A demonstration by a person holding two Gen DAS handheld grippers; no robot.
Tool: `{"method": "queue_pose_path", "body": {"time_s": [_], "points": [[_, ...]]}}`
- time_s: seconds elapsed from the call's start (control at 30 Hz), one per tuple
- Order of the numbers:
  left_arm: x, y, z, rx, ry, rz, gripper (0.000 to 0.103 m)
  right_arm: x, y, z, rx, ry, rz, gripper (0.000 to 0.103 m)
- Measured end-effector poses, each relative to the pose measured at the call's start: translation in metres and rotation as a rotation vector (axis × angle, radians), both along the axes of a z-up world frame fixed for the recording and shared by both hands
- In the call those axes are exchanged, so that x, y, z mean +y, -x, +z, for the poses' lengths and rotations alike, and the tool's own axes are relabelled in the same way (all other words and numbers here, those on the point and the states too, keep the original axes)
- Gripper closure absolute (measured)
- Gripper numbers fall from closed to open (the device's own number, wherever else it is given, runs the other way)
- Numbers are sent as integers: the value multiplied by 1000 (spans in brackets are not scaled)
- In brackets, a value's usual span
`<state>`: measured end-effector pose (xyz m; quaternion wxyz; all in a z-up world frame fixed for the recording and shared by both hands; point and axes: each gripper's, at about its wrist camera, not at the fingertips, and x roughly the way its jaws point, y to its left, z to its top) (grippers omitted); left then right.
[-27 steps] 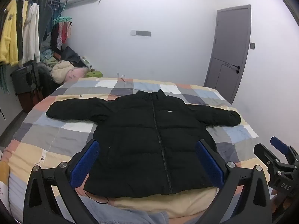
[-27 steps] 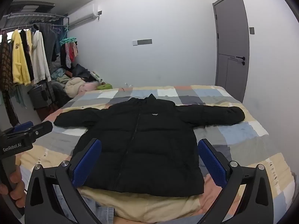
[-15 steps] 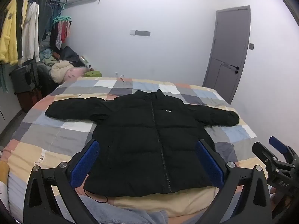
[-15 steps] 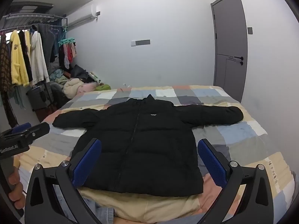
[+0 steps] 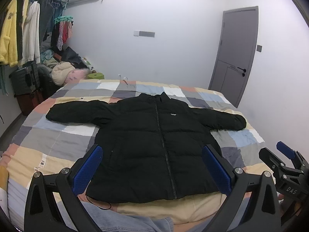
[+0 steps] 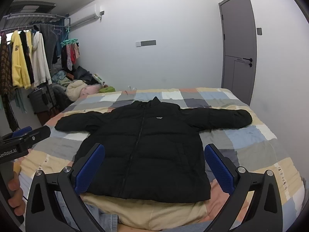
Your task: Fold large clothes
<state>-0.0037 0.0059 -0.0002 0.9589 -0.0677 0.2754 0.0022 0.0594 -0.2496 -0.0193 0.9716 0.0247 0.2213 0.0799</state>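
Observation:
A black puffer jacket (image 5: 146,141) lies flat on the bed, front up, zipped, both sleeves spread out sideways, collar toward the far wall. It also shows in the right wrist view (image 6: 146,150). My left gripper (image 5: 152,168) is open and empty, held above the jacket's near hem. My right gripper (image 6: 154,166) is open and empty, also above the near hem. Each gripper shows at the edge of the other's view: the right one (image 5: 278,160) and the left one (image 6: 25,137).
The bed has a checked quilt (image 5: 58,135) and a beige sheet (image 6: 154,210) at its near edge. A clothes rack (image 6: 29,58) and piled items (image 5: 63,71) stand at the left. A grey door (image 5: 237,54) is at the back right.
Both grippers have shifted only slightly; the view has drifted a little. The jacket has not moved.

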Motion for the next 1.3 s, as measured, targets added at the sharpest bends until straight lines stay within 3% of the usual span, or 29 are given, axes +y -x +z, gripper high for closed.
{"method": "queue_pose_path", "body": {"time_s": [1.3], "points": [[-3, 0, 3, 12, -8, -3, 0, -1, 4, -5, 15, 10, -8, 0]]}}
